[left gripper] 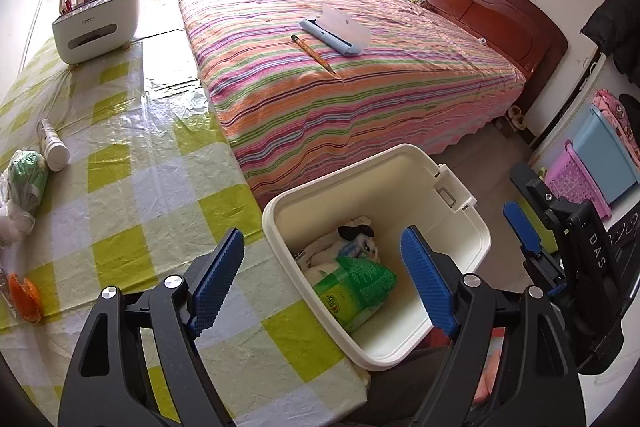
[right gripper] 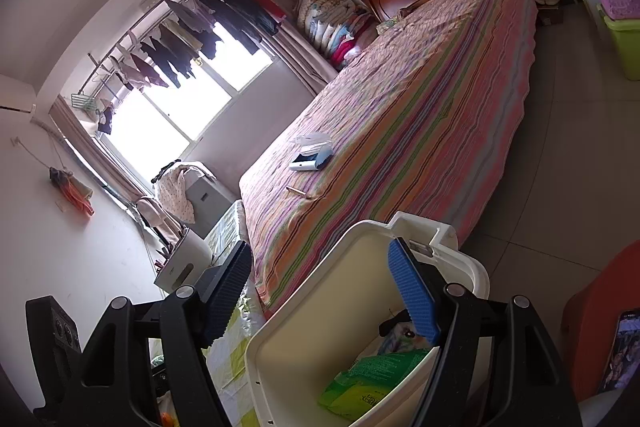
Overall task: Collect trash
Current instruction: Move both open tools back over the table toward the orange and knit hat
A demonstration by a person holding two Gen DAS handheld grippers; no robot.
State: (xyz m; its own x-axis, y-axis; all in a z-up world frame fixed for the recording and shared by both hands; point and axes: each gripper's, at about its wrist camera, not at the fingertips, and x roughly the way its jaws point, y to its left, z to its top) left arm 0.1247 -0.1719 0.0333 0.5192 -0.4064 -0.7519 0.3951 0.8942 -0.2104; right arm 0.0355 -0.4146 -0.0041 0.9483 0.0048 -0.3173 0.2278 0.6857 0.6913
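Hovering left tongs (left gripper: 322, 279) over the white bin (left gripper: 476, 227), jaws released wide, nothing between them. Lying inside the bin already: green packet (left gripper: 354, 285) on top of crumpled white wrappers (left gripper: 352, 247). Gripping the bin's far rim w/ right tongs (right gripper: 320, 293), one blue pad (right gripper: 412, 291) inside the wall, the other outside, so clenched on the bin & holding it beside the surface (left gripper: 152, 187).

Remaining on the surface, far left: green-and-white plastic wad (left gripper: 24, 183), white tube (left gripper: 54, 147), orange scrap (left gripper: 26, 297). Apparently more trash, still to be collected.

Advice for the step in hand, as judgement only:
- Swinging left tongs back toward the wad w/ jaws kept wide, approx. from above, since thin plastic is slipping easily.
- Pinching the bulk of the wad, not a loose edge.
- Keeping the bin steady & close under the surface edge, so the drop stays short.
- Avoiding the white organiser (left gripper: 96, 23) at the back; probably not trash.
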